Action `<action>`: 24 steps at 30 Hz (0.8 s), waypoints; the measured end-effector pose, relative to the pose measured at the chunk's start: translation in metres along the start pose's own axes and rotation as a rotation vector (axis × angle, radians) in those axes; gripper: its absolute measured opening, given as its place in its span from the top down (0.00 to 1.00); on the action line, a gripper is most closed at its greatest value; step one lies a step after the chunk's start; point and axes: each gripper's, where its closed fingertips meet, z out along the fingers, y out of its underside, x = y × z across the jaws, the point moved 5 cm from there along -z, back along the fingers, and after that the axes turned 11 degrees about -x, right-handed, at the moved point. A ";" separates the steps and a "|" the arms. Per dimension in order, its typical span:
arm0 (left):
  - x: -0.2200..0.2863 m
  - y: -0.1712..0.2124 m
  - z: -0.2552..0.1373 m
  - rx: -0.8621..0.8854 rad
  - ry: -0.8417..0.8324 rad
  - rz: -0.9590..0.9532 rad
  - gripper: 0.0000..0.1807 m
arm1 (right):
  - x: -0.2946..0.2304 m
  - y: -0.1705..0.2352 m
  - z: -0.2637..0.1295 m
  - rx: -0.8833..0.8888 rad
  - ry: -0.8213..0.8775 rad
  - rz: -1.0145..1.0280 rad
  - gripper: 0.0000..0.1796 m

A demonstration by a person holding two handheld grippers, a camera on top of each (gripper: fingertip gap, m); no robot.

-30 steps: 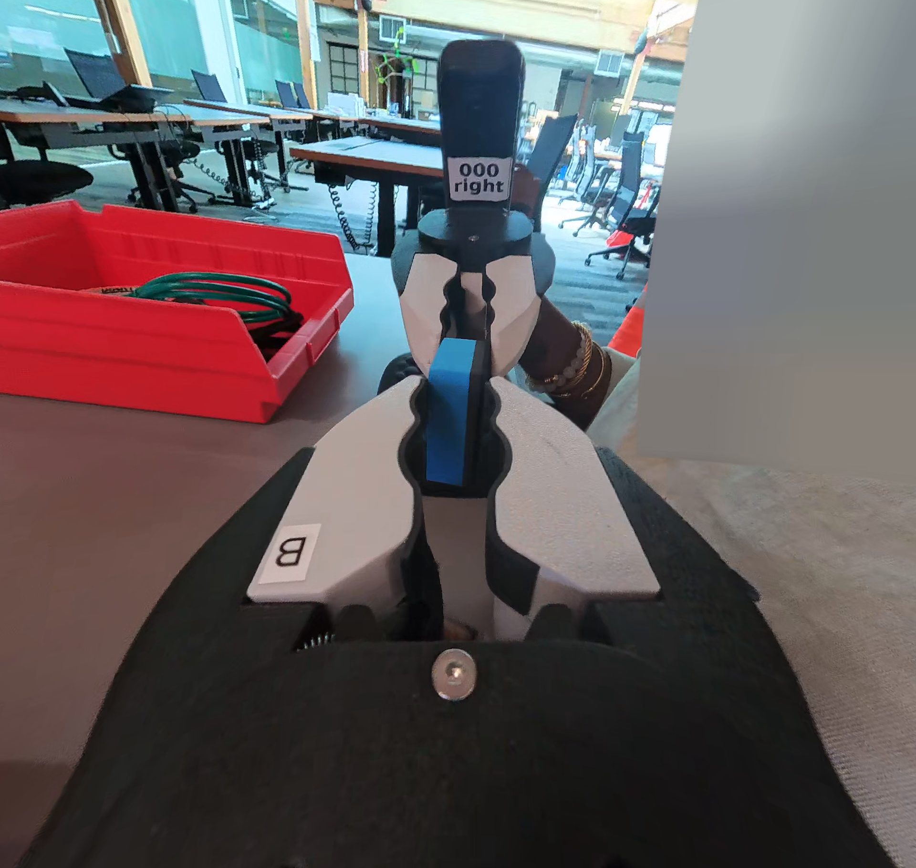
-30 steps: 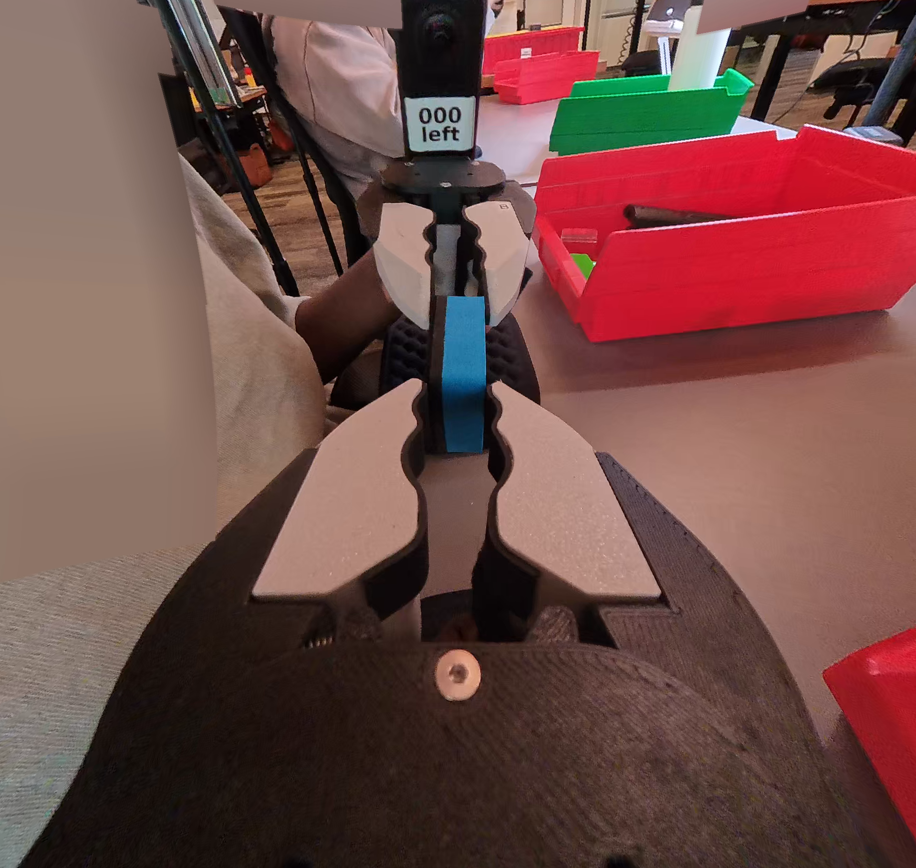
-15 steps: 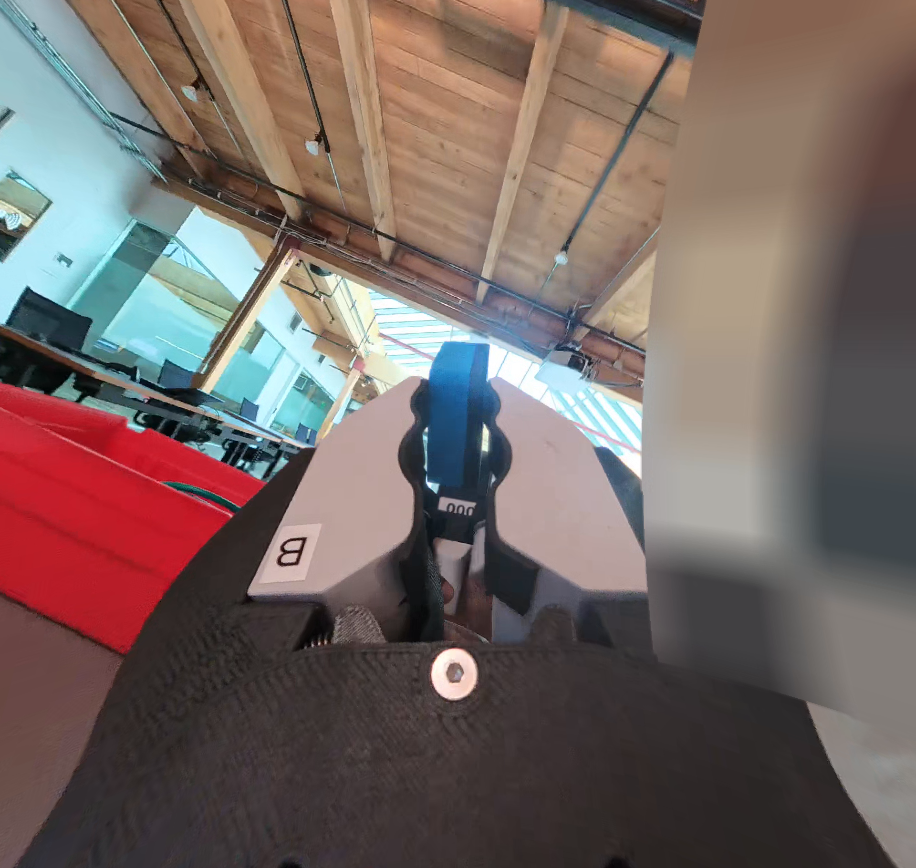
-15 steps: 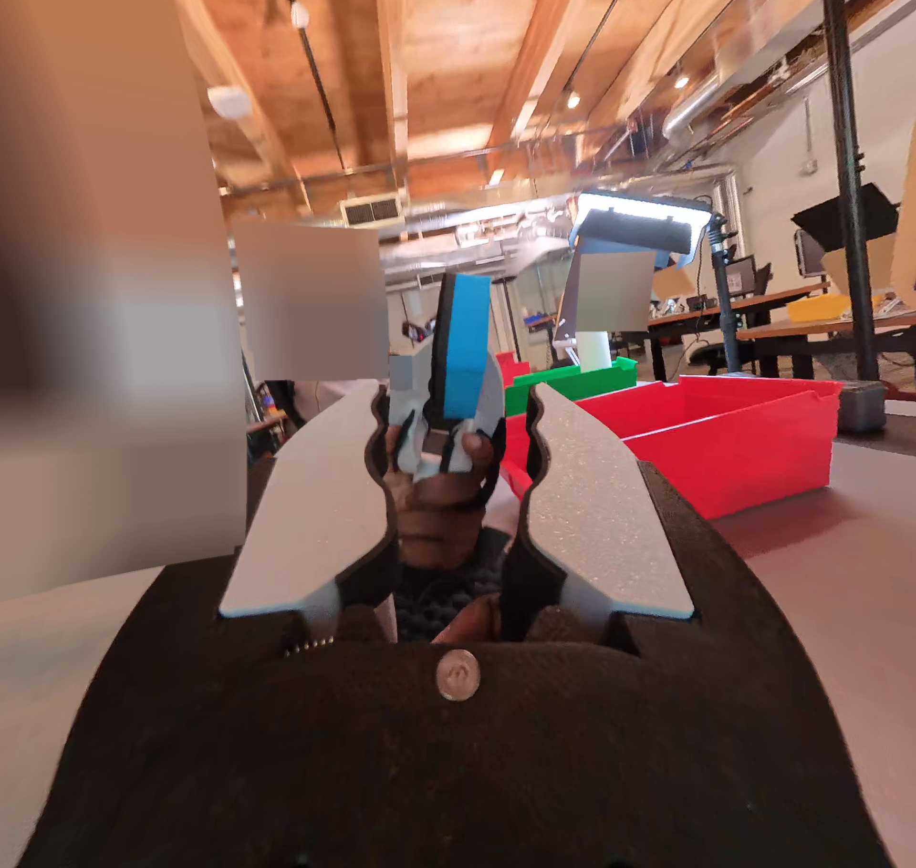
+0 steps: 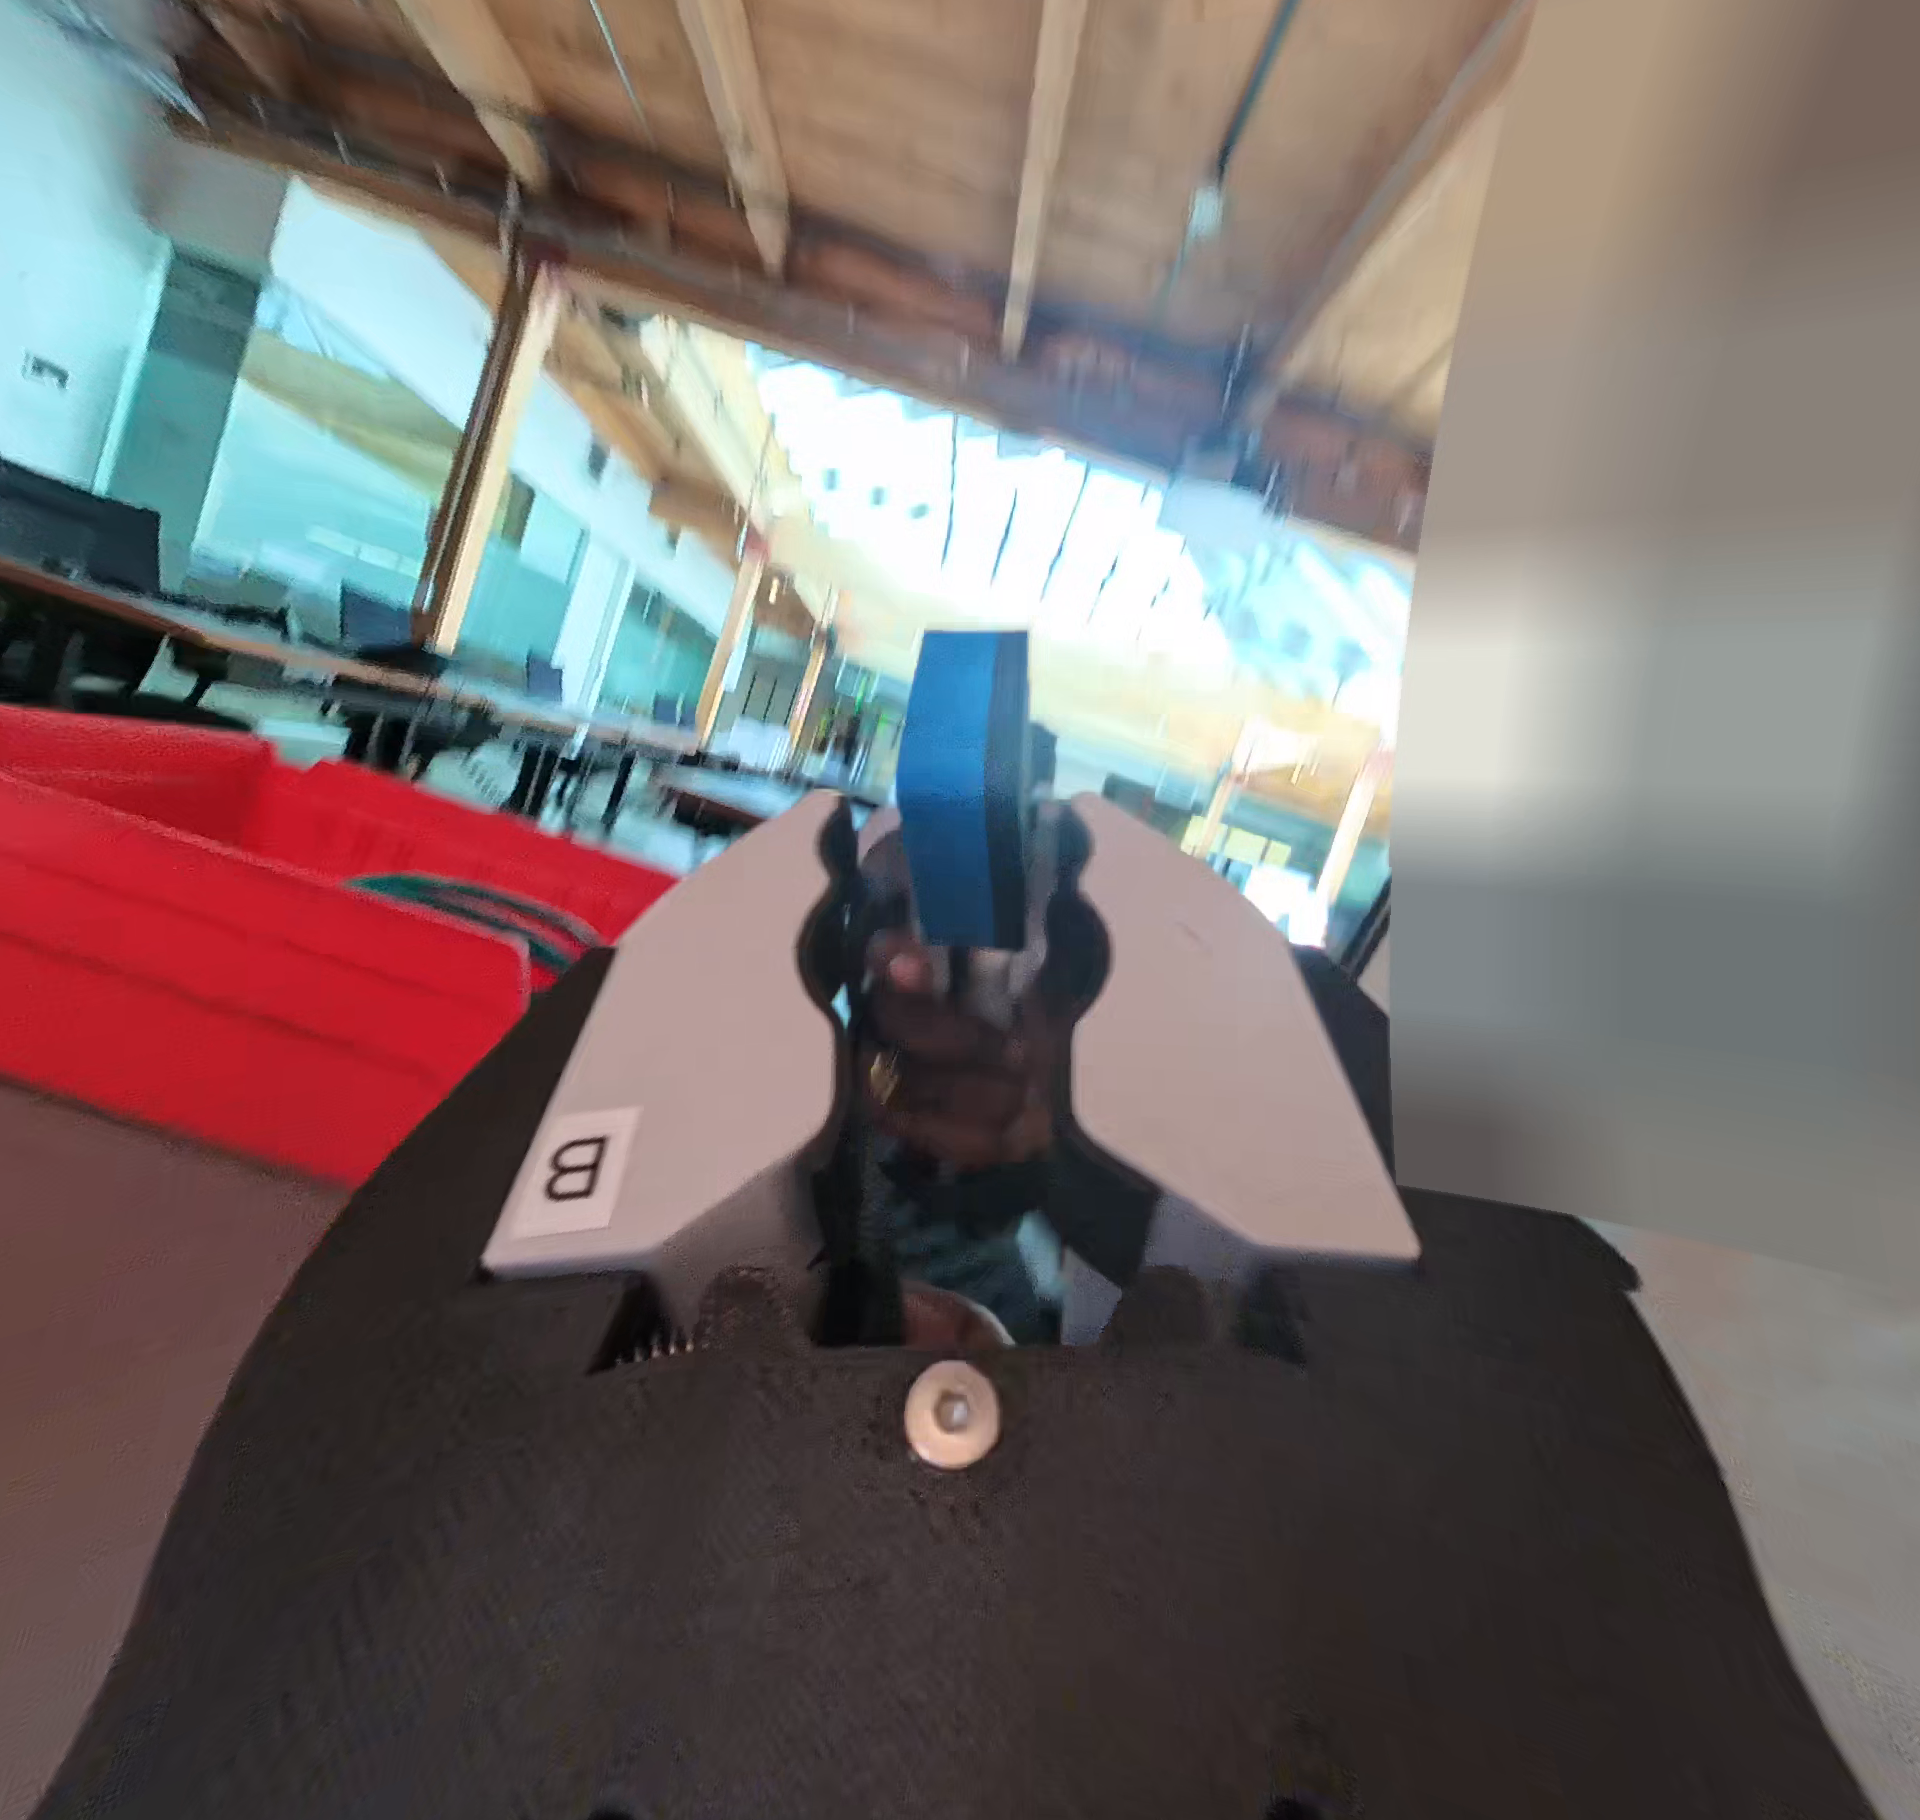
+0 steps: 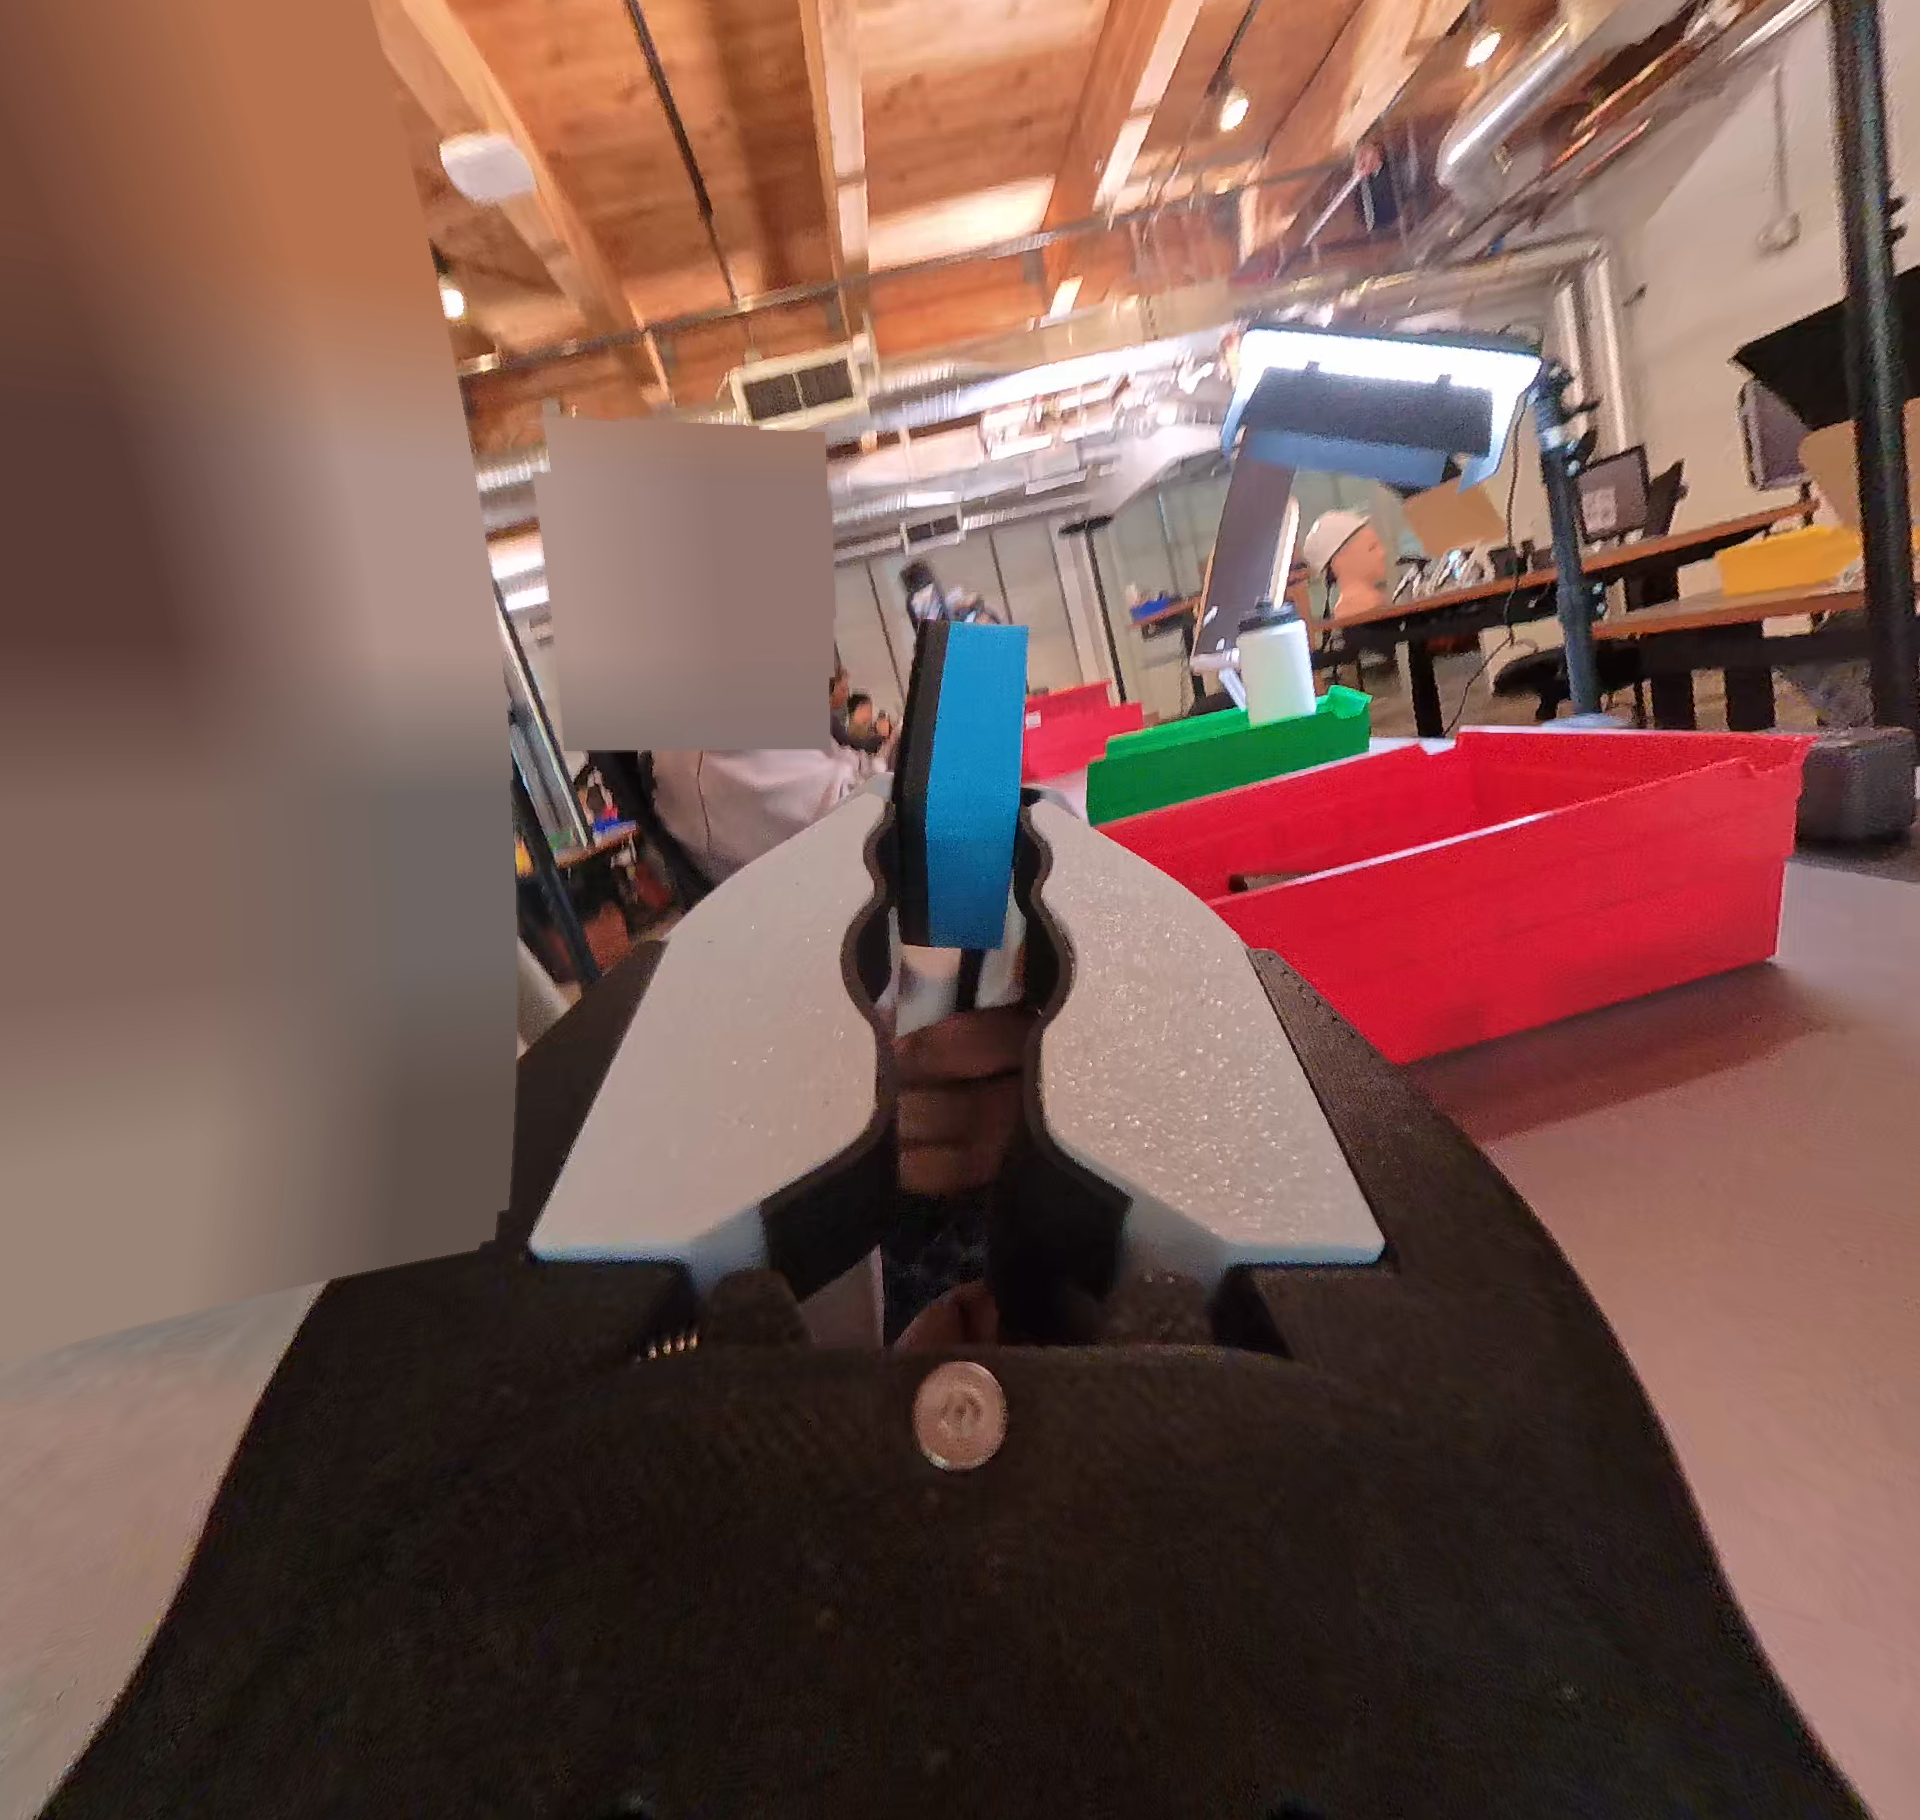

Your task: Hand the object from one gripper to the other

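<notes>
The blue foam block with a black side (image 6: pixel 971 794) stands upright between the fingertips of my right gripper (image 6: pixel 961 814), which is shut on it. My left gripper (image 5: pixel 956 825) is open, its jaws wider than the block (image 5: pixel 956 783), which sits just beyond its tips. Both grippers face each other, tilted up above the grey table (image 6: pixel 1662 1147). The left gripper's white fingers (image 6: pixel 935 986) and a person's hand (image 6: pixel 956 1074) show below the block in the right wrist view.
A red bin (image 5: pixel 208 939) with a green cable (image 5: pixel 457 897) lies left of the left gripper. Another red bin (image 6: pixel 1455 897), a green bin (image 6: pixel 1226 752) and a white bottle (image 6: pixel 1278 674) stand to the right. A person's pale sleeve fills the near side. My left and right fingertips are right by each other.
A second ago both grippers held the block low over the table. Both tilted upward, with only the left holding it. Now the right gripper has shut on it and the left has opened.
</notes>
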 end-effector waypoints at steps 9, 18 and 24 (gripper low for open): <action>0.011 0.030 -0.011 -0.612 -0.099 0.269 0.68 | -0.015 0.033 -0.009 -0.558 0.024 -0.218 0.89; 0.022 0.037 -0.007 -0.644 -0.012 0.278 0.82 | -0.017 0.045 -0.011 -0.658 -0.015 -0.236 0.88; 0.018 0.029 -0.006 -0.544 -0.033 0.242 0.88 | -0.016 0.038 -0.011 -0.586 0.005 -0.250 0.88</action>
